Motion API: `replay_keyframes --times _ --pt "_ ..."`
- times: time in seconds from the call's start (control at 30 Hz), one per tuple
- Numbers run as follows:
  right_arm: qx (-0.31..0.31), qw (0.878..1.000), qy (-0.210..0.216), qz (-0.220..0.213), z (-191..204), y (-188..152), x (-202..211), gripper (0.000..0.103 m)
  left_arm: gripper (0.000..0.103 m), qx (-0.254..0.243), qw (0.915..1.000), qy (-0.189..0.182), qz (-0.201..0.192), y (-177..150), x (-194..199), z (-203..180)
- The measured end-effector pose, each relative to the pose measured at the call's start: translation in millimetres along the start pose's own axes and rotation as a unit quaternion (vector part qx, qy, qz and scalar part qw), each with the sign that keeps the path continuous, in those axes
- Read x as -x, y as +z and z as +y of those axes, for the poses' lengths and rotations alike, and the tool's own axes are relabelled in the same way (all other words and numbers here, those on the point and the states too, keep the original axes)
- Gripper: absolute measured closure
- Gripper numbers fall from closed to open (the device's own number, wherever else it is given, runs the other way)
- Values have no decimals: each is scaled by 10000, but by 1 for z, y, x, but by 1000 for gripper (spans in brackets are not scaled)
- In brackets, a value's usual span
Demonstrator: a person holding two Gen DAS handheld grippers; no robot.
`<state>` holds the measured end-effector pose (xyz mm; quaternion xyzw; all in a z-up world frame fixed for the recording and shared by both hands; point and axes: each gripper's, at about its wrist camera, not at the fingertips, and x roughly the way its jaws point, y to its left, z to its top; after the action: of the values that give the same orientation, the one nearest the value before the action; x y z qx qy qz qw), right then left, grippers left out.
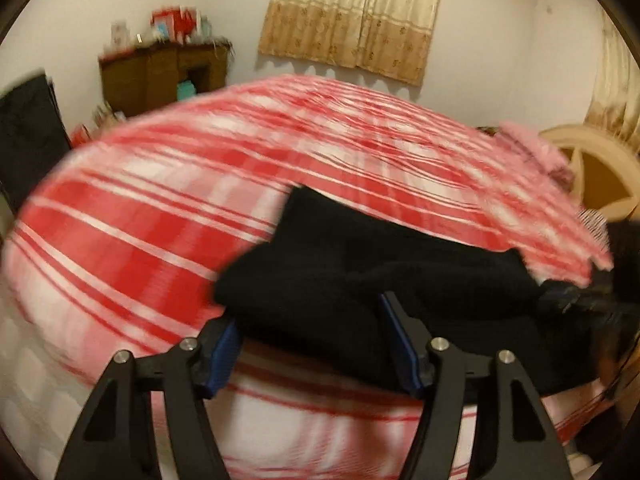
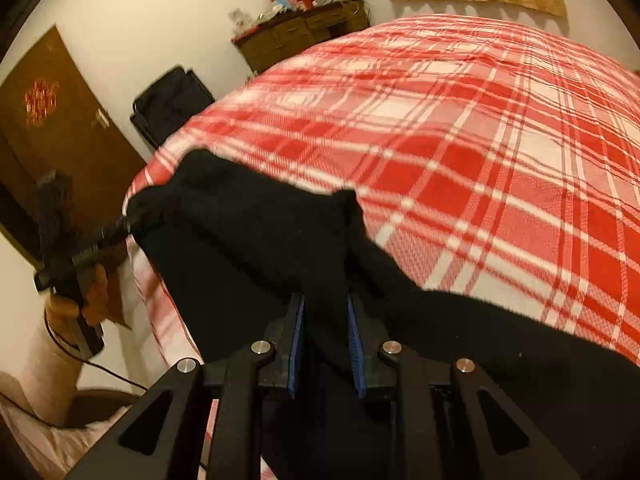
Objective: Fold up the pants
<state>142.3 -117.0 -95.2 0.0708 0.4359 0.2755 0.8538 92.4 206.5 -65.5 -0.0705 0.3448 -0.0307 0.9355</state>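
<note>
Black pants [image 1: 360, 276] lie bunched on a bed with a red and white plaid cover [image 1: 168, 216]. My left gripper [image 1: 312, 328] is open, its blue pads [image 1: 224, 352] standing wide apart with pant fabric between and over them. In the right wrist view the pants [image 2: 248, 248] drape from the bed's near edge. My right gripper [image 2: 326, 320] is shut on a fold of the pants between its blue pads [image 2: 297, 344]. The left gripper [image 2: 80, 252], held in a hand, shows at the pants' left end.
A brown dresser [image 1: 160, 76] with clutter on top stands by the far wall. A black chair [image 2: 172, 100] stands beside the bed. A brown door [image 2: 48, 128] is at left. A curtain [image 1: 352, 16] hangs behind the bed, and a beige headboard [image 1: 592, 168] is at right.
</note>
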Motion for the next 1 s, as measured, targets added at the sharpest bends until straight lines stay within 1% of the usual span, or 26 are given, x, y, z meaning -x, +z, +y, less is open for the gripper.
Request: replay_keyframes --times 0.03,0.07,0.1,0.13,0.17,0.23,0.27,0.33,0.37,0.43,0.47,0.5,0.53,0.57,0.6,0.63,0.7,0.73,0.77,0.83,0.87,0.93,1.0 --pt "-31 10000 58 -75 0 4 1 76 32 -52 9999 103 -107 3 9 6" --pt "-53 9999 71 -95 1 7 0 63 30 -46 9997 154 -176 5 13 8" --pt "-82 9999 -8 -110 1 12 -3 55 30 -6 9991 279 -329 10 23 13" --pt "-59 9999 -63 -142 3 16 -5 47 30 15 9985 320 -436 14 29 15" --pt "-33 9998 -90 -145 4 19 -7 47 30 33 9982 303 -513 18 32 15" --pt "-26 10000 -85 -44 6 23 -16 47 30 96 9972 120 -730 26 41 11" --pt "-80 10000 -6 40 7 25 -20 47 30 65 9968 31 -801 29 42 5" --pt "-196 9992 302 188 8 25 -28 47 30 -190 9957 123 -901 32 35 -12" --pt "-220 9985 449 215 10 23 -30 47 30 -309 9959 224 -825 31 26 -19" --pt "-185 9980 538 274 14 21 -32 47 30 -403 9972 310 -557 27 0 -30" --pt "-128 9984 453 320 16 19 -34 47 30 -385 9978 275 -459 23 -5 -30" --pt "-77 9988 297 390 17 18 -37 47 30 -312 9990 202 -240 15 -21 -29" --pt "-51 9988 141 463 17 17 -40 47 30 -273 9993 217 -125 12 -28 -29" --pt "-59 9989 140 454 17 17 -41 47 30 -244 9992 305 -5 5 -37 -28" --pt "-103 9991 112 393 16 18 -39 47 30 -362 9984 396 -178 -1 -35 -32" --pt "-157 9994 56 308 15 19 -37 47 29 -526 9969 518 -255 -4 -32 -38" --pt "-238 9996 76 136 13 24 -33 47 28 -708 9951 655 -211 -7 -32 -44" --pt "-298 9993 139 158 11 27 -35 47 26 -729 9949 669 -207 -7 -32 -45" --pt "-363 9989 218 208 9 28 -38 47 24 -702 9953 639 -212 -7 -32 -45" --pt "-667 9945 688 421 3 30 -49 47 21 -681 9956 602 -243 -8 -31 -44" --pt "-745 9930 811 418 2 32 -52 47 19 -704 9953 615 -260 -10 -32 -46" --pt "-789 9935 756 310 2 38 -55 47 17 -808 9941 673 -282 -13 -34 -50" --pt "-865 9945 578 123 -6 51 -53 47 16 -906 9929 715 -296 -15 -36 -53"
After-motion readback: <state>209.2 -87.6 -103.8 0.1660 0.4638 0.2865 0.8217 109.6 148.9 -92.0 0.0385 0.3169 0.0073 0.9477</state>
